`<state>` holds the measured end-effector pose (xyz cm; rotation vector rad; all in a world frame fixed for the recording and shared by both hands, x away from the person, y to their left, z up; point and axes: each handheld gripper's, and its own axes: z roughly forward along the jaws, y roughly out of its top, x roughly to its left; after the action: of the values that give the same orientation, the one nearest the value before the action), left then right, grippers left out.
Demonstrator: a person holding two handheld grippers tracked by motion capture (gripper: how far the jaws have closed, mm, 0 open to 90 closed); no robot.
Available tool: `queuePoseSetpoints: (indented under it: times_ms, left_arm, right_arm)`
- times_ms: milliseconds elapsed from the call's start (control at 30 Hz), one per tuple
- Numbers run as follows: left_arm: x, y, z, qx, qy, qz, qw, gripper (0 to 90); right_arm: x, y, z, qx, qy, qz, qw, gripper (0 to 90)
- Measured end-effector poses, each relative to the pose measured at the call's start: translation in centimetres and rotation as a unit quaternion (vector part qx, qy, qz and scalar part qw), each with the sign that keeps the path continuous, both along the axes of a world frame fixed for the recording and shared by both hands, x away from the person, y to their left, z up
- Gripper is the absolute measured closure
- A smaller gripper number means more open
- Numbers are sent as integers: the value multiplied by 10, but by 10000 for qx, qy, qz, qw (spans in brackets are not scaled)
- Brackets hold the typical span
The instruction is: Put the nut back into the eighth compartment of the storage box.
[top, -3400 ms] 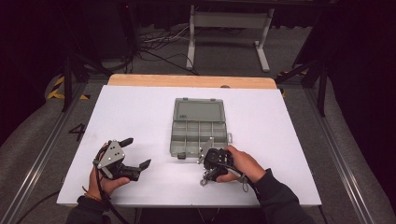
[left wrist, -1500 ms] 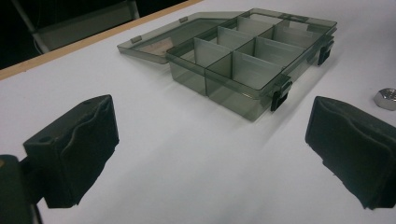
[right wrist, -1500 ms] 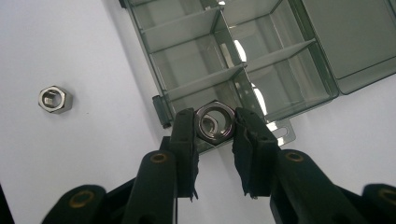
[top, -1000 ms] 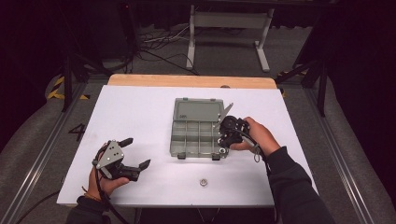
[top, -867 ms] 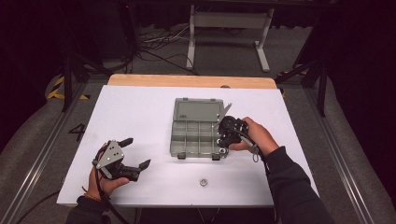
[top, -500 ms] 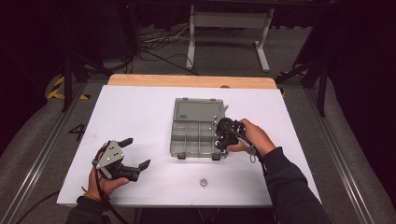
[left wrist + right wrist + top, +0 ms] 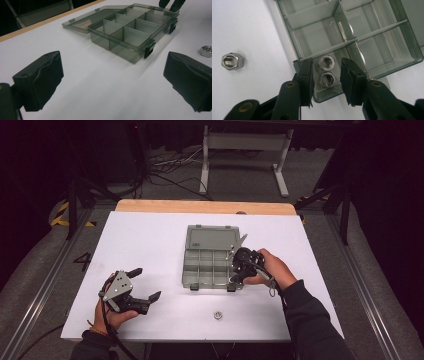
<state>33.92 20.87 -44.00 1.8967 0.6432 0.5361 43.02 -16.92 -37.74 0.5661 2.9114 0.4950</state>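
Observation:
A grey see-through organiser box (image 7: 184, 268) lies open mid-table, lid (image 7: 212, 238) flat behind it. My right gripper (image 7: 233, 276) points down into its near right compartment. In the right gripper view, two steel nuts (image 7: 327, 79) lie on that compartment's floor between the jaws of the right gripper (image 7: 327, 62). Those jaws have just been opening, and a gap shows on each side of the nuts. A third nut (image 7: 217, 315) lies loose on the white table near the front edge. My left gripper (image 7: 145, 284) rests at the front left, open and empty.
The white table top (image 7: 150, 240) has a wooden strip (image 7: 200, 206) along its far edge. In the left gripper view, the box (image 7: 122, 51) stands ahead, the loose nut (image 7: 206, 51) at far right. Dark floor, cables and a metal stand lie beyond.
Since the earliest frame my right hand has gone from the table's front, beside the loose nut, to the box's near right corner. Over the last second it barely shifted. The left hand kept still.

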Motion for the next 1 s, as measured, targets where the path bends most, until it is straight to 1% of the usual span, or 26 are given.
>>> queuePoseSetpoints:
  times_ms: [100, 167, 300, 400, 433, 467, 500, 567, 600, 633, 667, 700, 833, 1000]
  left_arm:
    - [0, 0, 0, 1, -4, -2, 10000, 31]
    - [0, 0, 0, -1, -2, -2, 10000, 30]
    - [0, -1, 0, 18, -10, -14, 10000, 30]
    - [0, -1, 0, 18, -9, -9, 10000, 29]
    - [0, -1, 0, 18, -9, -9, 10000, 29]
    - [0, -1, 0, 18, -9, -5, 10000, 29]
    - [0, -1, 0, 18, -9, -5, 10000, 29]
    - [0, -2, 0, 33, -10, -10, 10000, 29]
    - [-1, -2, 0, 34, -12, -12, 10000, 29]
    - [-1, -2, 0, 34, -12, -12, 10000, 29]
    - [-1, -2, 0, 34, -13, -8, 10000, 28]
    - [-1, -2, 0, 32, -12, -13, 10000, 28]
    - [0, -1, 0, 33, -19, -19, 10000, 27]
    - [0, -1, 0, 47, -7, -22, 10000, 27]
  right_arm:
    - [-9, -3, 5, 150, -102, 96, 9998, 604]
    - [-16, -4, 6, 228, -123, 158, 9995, 597]
    - [-33, -6, 9, 390, -210, 308, 9985, 565]
    - [-46, -3, 9, 442, -271, 477, 9975, 541]
    - [-46, -3, 9, 442, -271, 477, 9975, 541]
    - [-56, 1, 8, 440, -268, 623, 9967, 517]
    - [-59, 3, 8, 414, -258, 644, 9967, 507]
    - [-65, 8, 7, 394, -262, 811, 9956, 479]
    - [-69, 11, 5, 354, -230, 832, 9956, 466]
    - [-69, 11, 5, 354, -230, 832, 9956, 466]
    - [-75, 17, 3, 296, -245, 941, 9948, 449]
    - [-75, 17, 3, 296, -245, 941, 9948, 449]
    - [-84, 30, -3, 159, -106, 1117, 9936, 394]
    - [-90, 43, -16, -18, 39, 1221, 9925, 287]
